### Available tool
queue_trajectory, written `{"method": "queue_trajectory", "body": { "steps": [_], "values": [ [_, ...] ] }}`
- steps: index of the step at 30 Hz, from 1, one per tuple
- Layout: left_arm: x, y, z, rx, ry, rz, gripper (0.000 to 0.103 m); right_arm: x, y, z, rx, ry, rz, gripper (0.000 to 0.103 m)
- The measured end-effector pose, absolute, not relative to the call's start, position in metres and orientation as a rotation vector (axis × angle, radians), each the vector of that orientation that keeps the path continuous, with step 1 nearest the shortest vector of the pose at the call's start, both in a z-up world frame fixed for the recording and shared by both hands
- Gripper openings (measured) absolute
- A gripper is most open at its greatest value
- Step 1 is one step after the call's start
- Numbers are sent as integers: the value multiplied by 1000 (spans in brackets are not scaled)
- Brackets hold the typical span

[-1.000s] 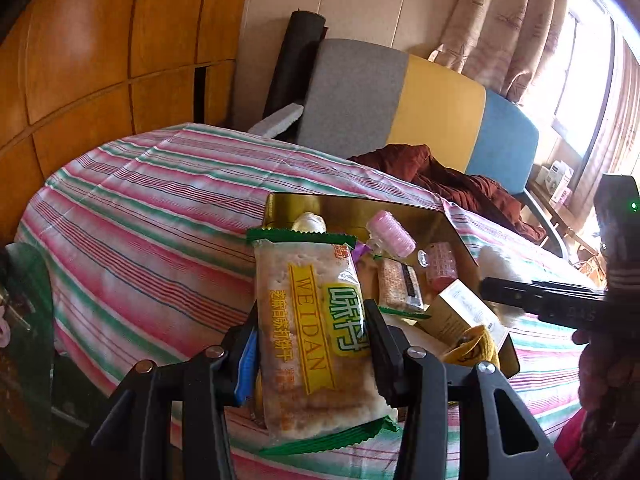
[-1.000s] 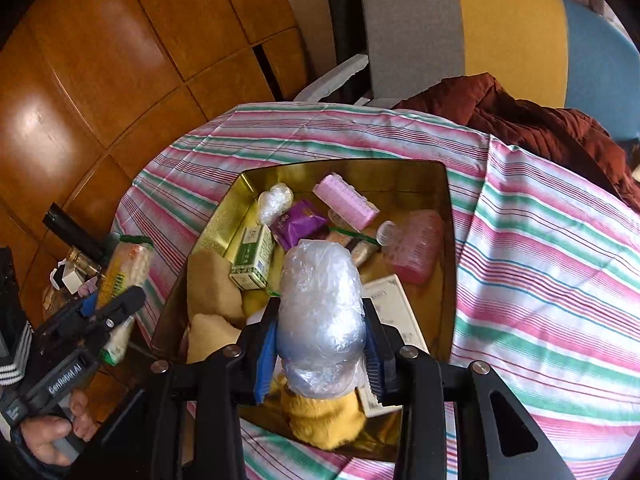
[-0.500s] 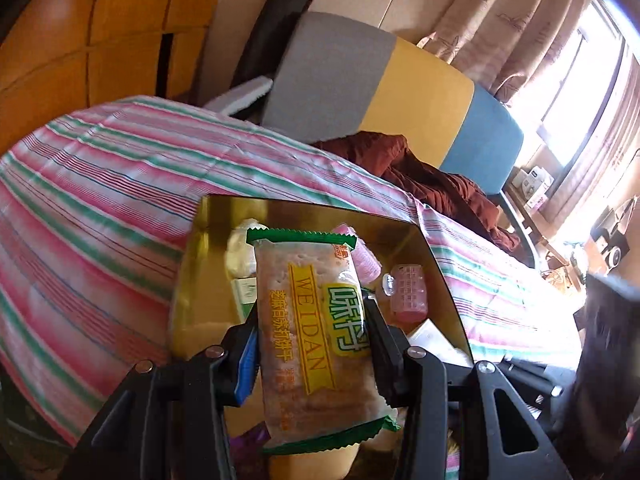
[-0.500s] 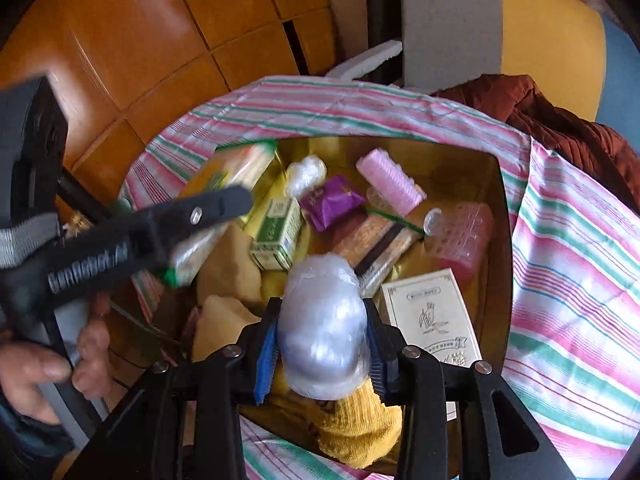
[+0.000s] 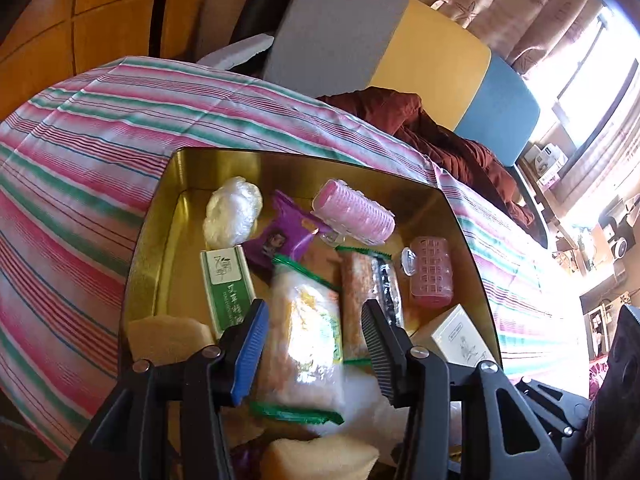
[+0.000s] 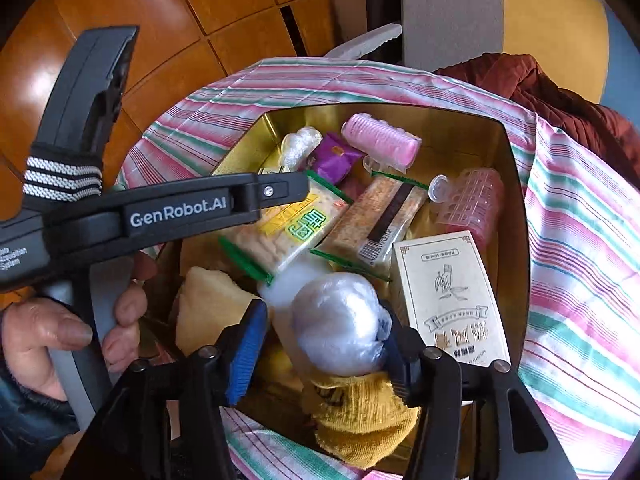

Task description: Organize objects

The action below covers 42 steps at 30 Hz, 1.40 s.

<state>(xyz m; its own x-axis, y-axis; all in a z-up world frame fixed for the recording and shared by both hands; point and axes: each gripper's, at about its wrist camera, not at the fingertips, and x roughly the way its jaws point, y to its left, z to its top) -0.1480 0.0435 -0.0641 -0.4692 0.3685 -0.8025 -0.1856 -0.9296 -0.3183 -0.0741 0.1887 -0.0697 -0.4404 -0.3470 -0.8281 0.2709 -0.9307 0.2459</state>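
Lying inside the gold tin (image 5: 168,240), the cracker packet (image 5: 306,332) is seen between the 2 fingers of the left gripper (image 5: 314,350), whose jaws are spread with gaps on both sides, so the packet is released. In the right wrist view the same packet (image 6: 288,228) is shown resting on other contents, partly under the left gripper's arm, which is held by a hand (image 6: 48,340).

The right gripper (image 6: 320,356) is positioned over the near end of the tin (image 6: 440,120). A plastic-wrapped ball (image 6: 340,324) is seen between its jaws; the right pad is touched by it, while a gap is left at the blue left pad, so whether it is gripped cannot be told.

Other items are held in the tin: a pink roller (image 5: 354,216), a purple sachet (image 5: 280,236), a green box (image 5: 226,284), a second wrapped ball (image 5: 232,214), a pink case (image 5: 432,276), a cream box (image 6: 452,296), a snack bar (image 6: 384,220) and a yellow cloth (image 6: 360,420) at the near rim. The tin is set on a striped cloth (image 5: 80,140).
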Motion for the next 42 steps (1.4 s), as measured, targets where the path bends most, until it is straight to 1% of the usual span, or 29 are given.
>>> {"method": "queue_trajectory", "body": {
  "steps": [5, 8, 9, 11, 15, 19, 28, 34, 38, 39, 42],
  "values": [
    [-135, 29, -53, -1343, -271, 2508, 49, -66, 192, -61, 1367, -118, -2425, 57],
    [-122, 23, -45, -1294, -227, 2571, 49, -59, 197, -55, 1334, -136, -2471, 55],
    [-117, 21, -43, -1284, -212, 2588, 49, -56, 198, -54, 1325, -139, -2482, 46],
    [-110, 19, -41, -1269, -183, 2617, 49, -53, 198, -53, 1325, -125, -2485, 31],
    [-97, 17, -40, -1247, -128, 2651, 48, -57, 190, -58, 1339, -95, -2472, 29],
    [-89, 18, -41, -1242, -90, 2676, 48, -61, 177, -69, 1367, -36, -2454, 29],
    [-69, 24, -33, -1182, -9, 2732, 49, -57, 174, -74, 1371, -38, -2438, 30],
    [-56, 27, -30, -1173, 4, 2743, 49, -49, 172, -66, 1348, -18, -2456, 39],
    [-47, 27, -26, -1161, 7, 2763, 51, -42, 171, -60, 1329, -9, -2477, 48],
    [-45, 27, -26, -1156, 6, 2767, 52, -40, 171, -58, 1324, -7, -2484, 51],
    [-39, 28, -23, -1142, 7, 2781, 56, -34, 171, -53, 1303, 5, -2507, 55]
  ]
}}
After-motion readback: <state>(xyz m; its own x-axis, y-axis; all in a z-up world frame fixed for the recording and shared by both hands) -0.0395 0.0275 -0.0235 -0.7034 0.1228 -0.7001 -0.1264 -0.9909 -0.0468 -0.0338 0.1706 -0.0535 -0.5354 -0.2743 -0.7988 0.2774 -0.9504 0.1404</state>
